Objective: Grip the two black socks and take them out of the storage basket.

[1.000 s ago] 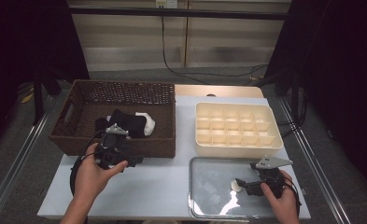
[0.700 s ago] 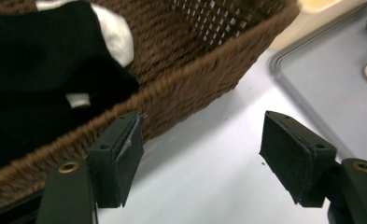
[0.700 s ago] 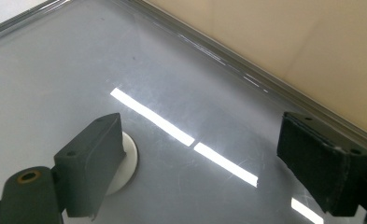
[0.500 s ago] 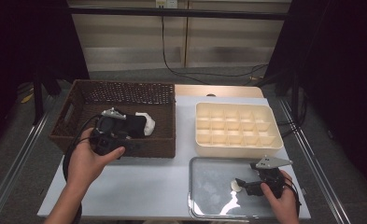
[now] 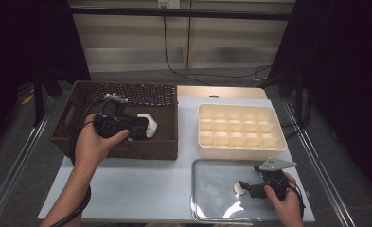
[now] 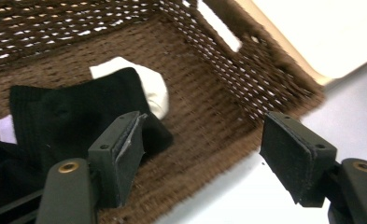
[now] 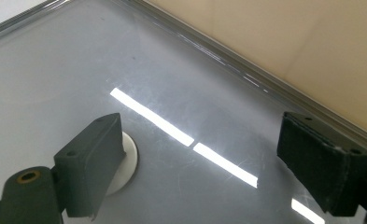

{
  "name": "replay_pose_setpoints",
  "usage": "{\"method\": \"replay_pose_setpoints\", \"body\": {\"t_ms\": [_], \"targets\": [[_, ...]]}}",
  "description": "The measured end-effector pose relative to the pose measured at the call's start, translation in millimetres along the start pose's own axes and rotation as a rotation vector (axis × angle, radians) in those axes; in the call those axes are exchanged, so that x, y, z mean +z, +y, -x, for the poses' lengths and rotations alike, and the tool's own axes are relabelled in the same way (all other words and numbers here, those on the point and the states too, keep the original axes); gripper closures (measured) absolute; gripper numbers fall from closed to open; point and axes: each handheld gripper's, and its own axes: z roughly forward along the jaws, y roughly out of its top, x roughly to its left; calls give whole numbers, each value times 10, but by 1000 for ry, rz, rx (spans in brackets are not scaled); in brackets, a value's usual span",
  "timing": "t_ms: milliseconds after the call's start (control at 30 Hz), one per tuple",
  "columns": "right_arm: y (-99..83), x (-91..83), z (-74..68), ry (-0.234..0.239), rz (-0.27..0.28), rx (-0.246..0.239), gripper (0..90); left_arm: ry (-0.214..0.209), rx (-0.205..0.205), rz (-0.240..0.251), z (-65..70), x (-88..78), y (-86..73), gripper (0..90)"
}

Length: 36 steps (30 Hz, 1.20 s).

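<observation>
A brown wicker basket (image 5: pixel 164 142) at the left of the table holds black socks (image 6: pixel 69 116) and a white sock (image 6: pixel 148 86). My left gripper (image 5: pixel 135 126) hovers inside the basket just over the socks, open, with nothing between its pads (image 6: pixel 209 154). The black sock lies under the left pad. My right gripper (image 5: pixel 244 185) rests low over the metal tray (image 5: pixel 212 189), open (image 7: pixel 214 158). A small white disc (image 7: pixel 127 158) lies on the tray beside its left pad, also seen from above (image 5: pixel 238 188).
A cream tray of several compartments (image 5: pixel 240 130) stands behind the metal tray. The white tabletop (image 5: pixel 141 189) runs in front of the basket. Each gripper trails a black cable. Dark floor and rails surround the table.
My left hand has lifted and moved away from the person, from the basket's front wall to over the socks inside. Its jaws have stayed open. The right hand has kept still.
</observation>
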Motion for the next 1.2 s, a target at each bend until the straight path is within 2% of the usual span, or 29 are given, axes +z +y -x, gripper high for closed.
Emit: {"method": "replay_pose_setpoints", "body": {"t_ms": [33,133,200,433,667,833,900,1200], "targets": [[0,0,-1,0,0,1,136,-2,9,-8,-29,18,8,296],[0,0,0,0,0,0,137,8,-3,-7,-84,85,27,298],[0,0,0,0,0,0,137,0,-7,-3,-136,110,47,301],[0,0,1,0,-1,1,137,36,-25,12,-264,203,101,303],[0,0,0,0,0,1,137,65,-26,-14,-341,396,135,322],[0,0,0,0,0,0,137,87,-22,-56,-390,552,113,339],[0,0,0,0,0,0,137,80,-36,-61,-407,610,91,341],[0,0,0,0,0,1,137,86,-33,-104,-416,766,83,390]]}}
